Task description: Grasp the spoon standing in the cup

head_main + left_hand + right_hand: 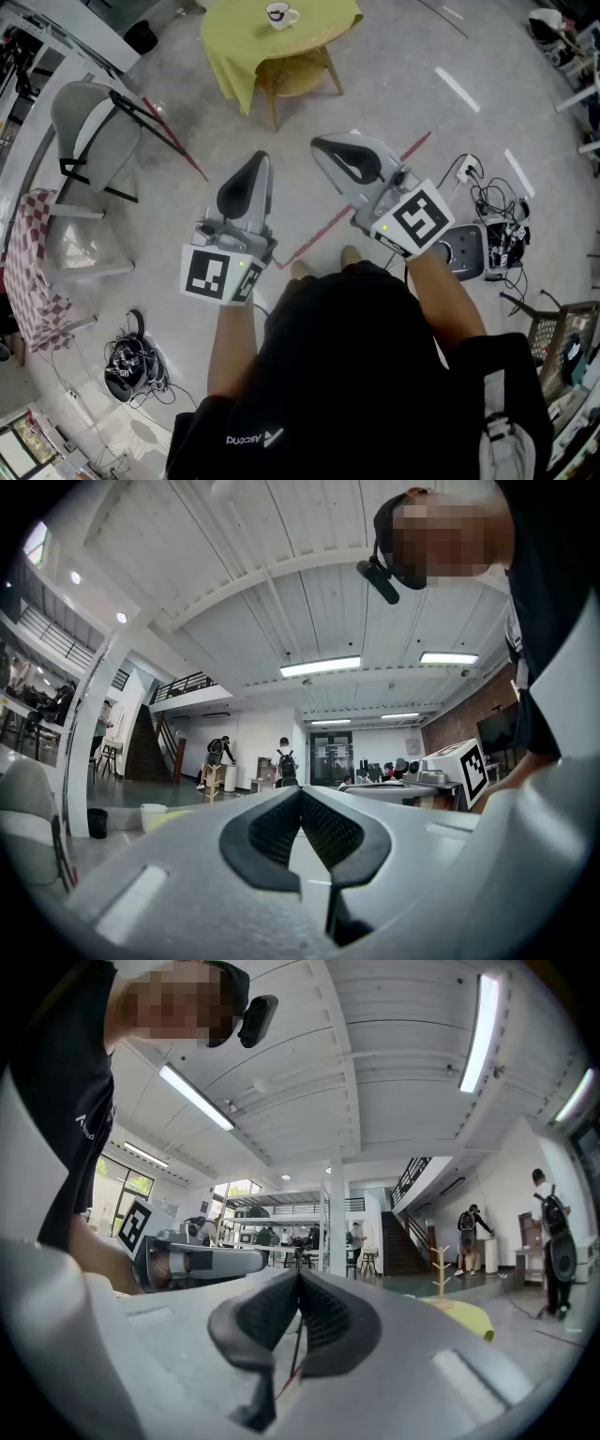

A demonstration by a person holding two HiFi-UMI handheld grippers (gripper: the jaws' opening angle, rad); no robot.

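Grey concrete floor [422, 56] fills the head view, crossed by a strip of red tape [412, 145], as a person in a black shirt [375, 375] stands with a two-jaw gripper in each hand. At the top of that view, well apart from both tools, is a small wooden table [300, 75] draped in a yellow-green cloth [234, 37]. A grey folding chair [89, 122] stands to the left, with a red-checked cloth [28, 281] at the left edge and a tangle of cables [127, 366] lying nearer the person.

The left gripper [258, 159] and the right gripper [323, 145] are held side by side in front of the body, both pointing toward the table. The left gripper view shows its ribbed black pads [328, 832] pressed together at the tip with nothing between them. The right gripper view shows the same, pads [328, 1321] meeting tip to tip and gripping nothing.

A white cup [278, 14] sits upright on the cloth near the far edge of the table. The spoon in it is too small to make out.
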